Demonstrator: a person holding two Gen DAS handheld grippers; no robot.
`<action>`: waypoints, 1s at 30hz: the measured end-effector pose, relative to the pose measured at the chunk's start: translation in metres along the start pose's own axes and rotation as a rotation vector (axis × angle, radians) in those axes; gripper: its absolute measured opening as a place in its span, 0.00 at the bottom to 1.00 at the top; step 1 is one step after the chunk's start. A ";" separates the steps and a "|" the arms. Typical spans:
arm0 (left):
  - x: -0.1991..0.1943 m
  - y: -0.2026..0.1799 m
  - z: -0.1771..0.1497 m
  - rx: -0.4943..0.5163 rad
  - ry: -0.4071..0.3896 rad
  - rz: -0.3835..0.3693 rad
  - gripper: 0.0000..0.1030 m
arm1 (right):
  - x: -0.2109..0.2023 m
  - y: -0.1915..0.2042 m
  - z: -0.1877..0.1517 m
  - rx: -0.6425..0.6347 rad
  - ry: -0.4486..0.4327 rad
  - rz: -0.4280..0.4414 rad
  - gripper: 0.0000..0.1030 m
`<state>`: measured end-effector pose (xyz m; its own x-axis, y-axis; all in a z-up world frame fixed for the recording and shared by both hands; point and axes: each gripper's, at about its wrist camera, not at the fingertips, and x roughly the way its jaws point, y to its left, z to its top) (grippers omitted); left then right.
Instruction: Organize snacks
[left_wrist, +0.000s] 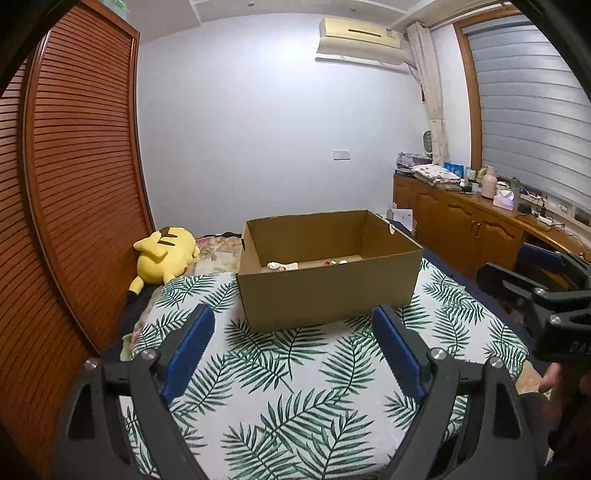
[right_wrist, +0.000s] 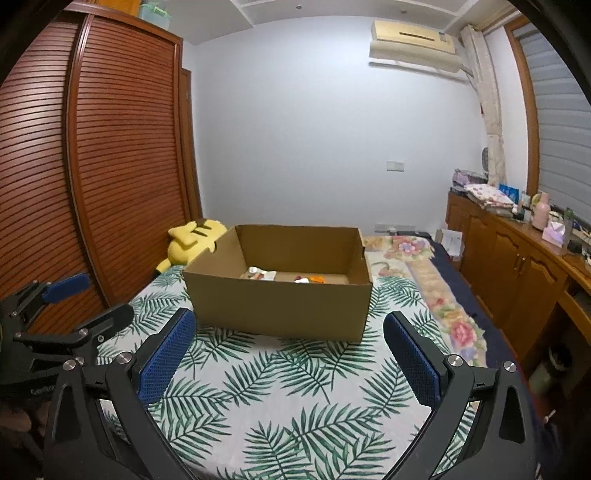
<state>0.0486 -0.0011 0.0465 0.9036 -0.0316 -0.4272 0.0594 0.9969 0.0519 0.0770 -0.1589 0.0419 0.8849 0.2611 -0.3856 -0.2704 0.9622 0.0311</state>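
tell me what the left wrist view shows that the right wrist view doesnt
Only the left wrist view shows the right gripper at its right edge, jaws open. Only the right wrist view shows the left gripper at its left edge, jaws open, and the floral bedding right of the box. Both show the cardboard box on the leaf-print cloth, snacks inside, and the yellow plush.

a pale bluish-white plaster wall (right_wrist: 314, 140) carries a cream wall-mounted air conditioner (right_wrist: 413, 40) near the ceiling. a reddish-brown louvred wooden wardrobe (right_wrist: 110, 166) fills the left side. a long brown wooden sideboard (right_wrist: 517, 266) runs beneath a grey slatted window blind (right_wrist: 561, 140) on the right.
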 end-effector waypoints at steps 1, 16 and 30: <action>-0.003 -0.001 -0.003 -0.002 0.002 -0.001 0.86 | -0.002 0.000 -0.003 0.003 -0.003 -0.004 1.00; -0.036 0.002 -0.025 -0.018 -0.010 -0.003 0.96 | -0.043 0.001 -0.029 -0.006 -0.034 -0.044 1.00; -0.037 0.010 -0.035 -0.032 0.007 0.015 0.97 | -0.047 0.002 -0.039 0.007 -0.036 -0.060 1.00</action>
<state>0.0006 0.0128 0.0314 0.9012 -0.0165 -0.4330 0.0322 0.9991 0.0289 0.0200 -0.1727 0.0245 0.9125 0.2058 -0.3537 -0.2143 0.9767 0.0155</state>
